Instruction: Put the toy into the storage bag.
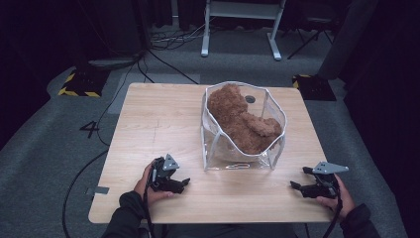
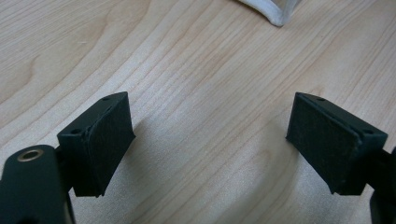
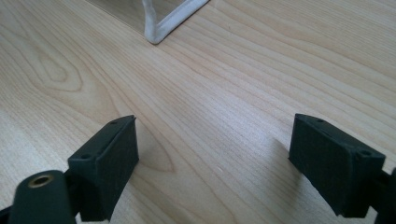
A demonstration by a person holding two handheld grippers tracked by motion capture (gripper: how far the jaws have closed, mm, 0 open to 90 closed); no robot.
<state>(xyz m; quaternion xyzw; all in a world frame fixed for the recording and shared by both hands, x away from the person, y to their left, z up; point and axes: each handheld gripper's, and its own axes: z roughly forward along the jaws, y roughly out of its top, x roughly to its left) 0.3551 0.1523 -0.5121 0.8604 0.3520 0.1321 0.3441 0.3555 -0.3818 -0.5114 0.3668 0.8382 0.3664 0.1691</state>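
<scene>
A brown plush teddy bear (image 1: 242, 120) lies inside a clear plastic bag with white piping (image 1: 212, 141), which stands open-topped on the wooden table (image 1: 158, 119). My left gripper (image 1: 184, 182) rests near the table's front left, a short way from the bag's near left corner (image 2: 278, 19), with its jaws wide apart over bare wood. My right gripper (image 1: 299, 177) sits at the front right, jaws also wide apart, pointing toward the bag's near right corner (image 3: 154, 35). Nothing is between either pair of pads (image 2: 105, 140) (image 3: 109, 161).
The table stands on grey carpet with black cables (image 1: 163, 64) running behind it. A white desk frame (image 1: 241, 25) stands at the back. Yellow-black striped blocks (image 1: 79, 84) sit on the floor at both back corners.
</scene>
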